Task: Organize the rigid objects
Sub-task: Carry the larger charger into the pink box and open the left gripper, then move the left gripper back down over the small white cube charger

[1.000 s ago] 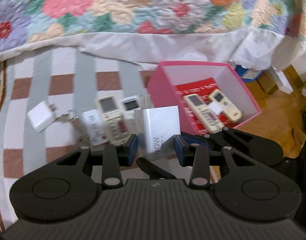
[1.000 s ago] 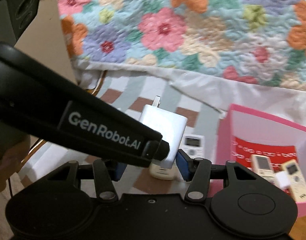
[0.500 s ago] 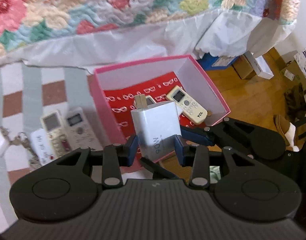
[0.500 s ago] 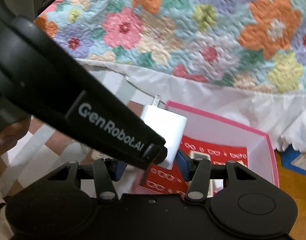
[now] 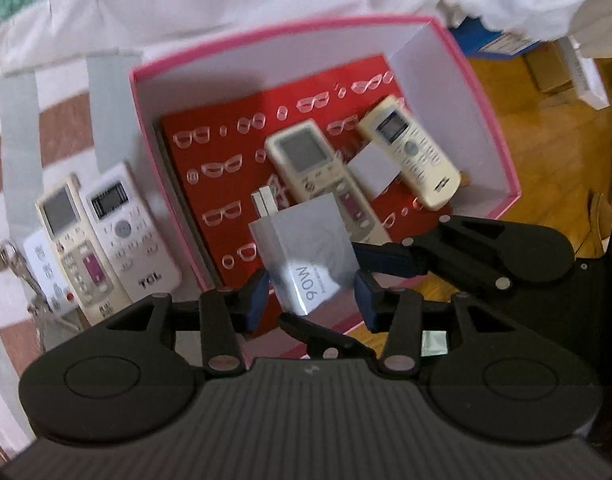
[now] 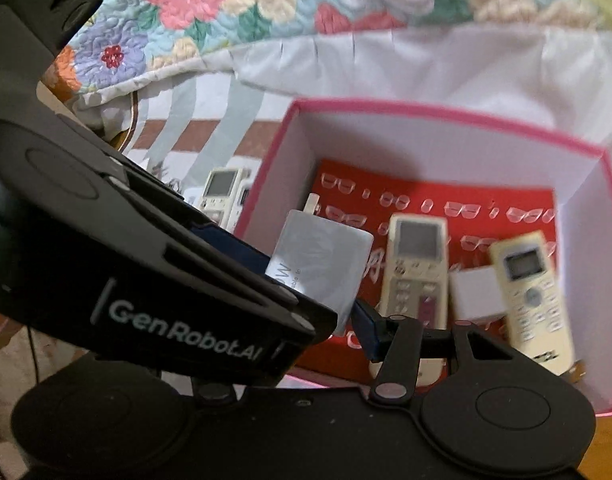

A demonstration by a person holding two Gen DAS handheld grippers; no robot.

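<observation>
A white 90W charger (image 5: 306,256) hangs over the front of the pink box (image 5: 502,152), above its red lining. It sits tilted between the blue pads of my left gripper (image 5: 312,296), whose jaws are opening, with a small gap on the right side. My right gripper (image 6: 302,320) is shut on the same charger (image 6: 322,264); its left finger is hidden behind the left gripper's body. In the left wrist view one right finger (image 5: 386,258) touches the charger's right edge. Two cream remotes (image 5: 310,164) (image 5: 414,152) and a small white block (image 5: 372,172) lie in the box.
Two more remotes (image 5: 72,240) (image 5: 122,232) lie on the striped rug left of the box, with keys (image 5: 10,264) beside them. A floral quilt (image 6: 226,12) and white bed skirt hang behind. Wooden floor with small boxes (image 5: 546,68) lies to the right.
Both grippers carried the charger rightward from above the rug to above the pink box and tipped downward. The left jaws have widened a little and the charger now sits tilted.
</observation>
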